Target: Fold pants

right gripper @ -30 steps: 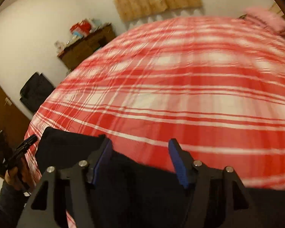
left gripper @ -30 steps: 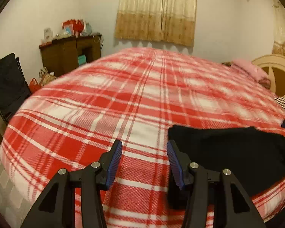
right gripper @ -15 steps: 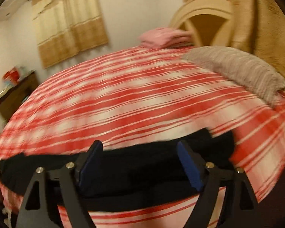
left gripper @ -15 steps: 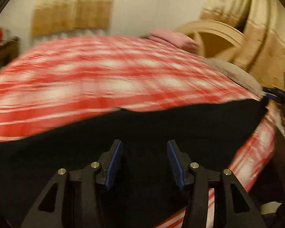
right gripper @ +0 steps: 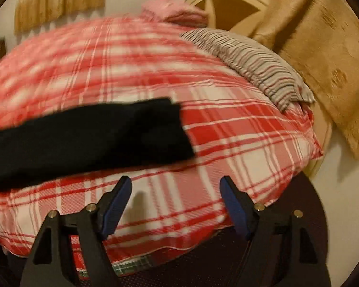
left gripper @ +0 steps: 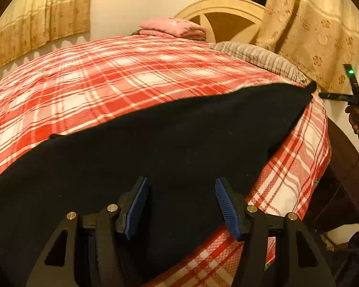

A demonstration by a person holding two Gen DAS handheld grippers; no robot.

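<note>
My left hand-held gripper (left gripper: pixel 182 206) hovers over the black folded fabric pants (left gripper: pixel 155 148) on the red plaid bed (left gripper: pixel 107 79), jaws opening, empty. Right hand-held gripper (right gripper: pixel 176 206) closing, empty; pants at ten o'clock.

A red-and-white plaid blanket (left gripper: pixel 136 81) covers the bed and spreads away ahead of the fingers, its near corner draping over the bed's edge just beyond them. Farther ahead and to the right lies a grey striped pillow (right gripper: pixel 251 62), and past it a folded pink cloth (left gripper: pixel 172 27) rests against the cream arched headboard (left gripper: pixel 227 9). Patterned gold curtains (left gripper: pixel 316 31) hang at the far right, with another pair (left gripper: pixel 43 16) on the far wall to the left.
</note>
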